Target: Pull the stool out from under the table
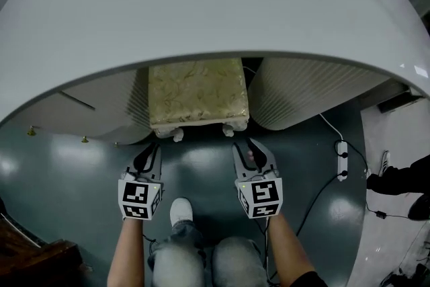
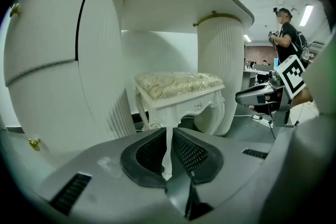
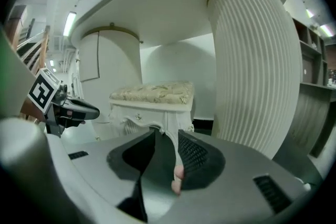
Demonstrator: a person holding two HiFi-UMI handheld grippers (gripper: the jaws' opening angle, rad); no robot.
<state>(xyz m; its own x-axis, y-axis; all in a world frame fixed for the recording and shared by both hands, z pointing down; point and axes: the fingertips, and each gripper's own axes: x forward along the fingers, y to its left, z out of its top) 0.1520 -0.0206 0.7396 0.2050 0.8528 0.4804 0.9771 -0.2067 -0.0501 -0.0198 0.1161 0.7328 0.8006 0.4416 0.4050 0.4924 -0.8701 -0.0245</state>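
Observation:
The white stool (image 1: 197, 94) with a gold cushion stands half under the round white table (image 1: 201, 3), its front feet poking out onto the grey floor. My left gripper (image 1: 153, 150) is at the stool's front left leg. In the left gripper view the jaws (image 2: 167, 157) are shut on that thin white leg (image 2: 167, 144), with the stool (image 2: 178, 84) above. My right gripper (image 1: 252, 151) is at the front right leg. In the right gripper view the gripper (image 3: 170, 160) is open; the leg (image 3: 172, 147) lies against the right pad, with a gap on its left.
Ribbed white table pedestals (image 1: 302, 91) stand on both sides of the stool. A power strip with a cable (image 1: 342, 159) lies on the floor at the right. My knees and a white shoe (image 1: 180, 210) are just behind the grippers. Dark wooden furniture (image 1: 27, 259) sits bottom left.

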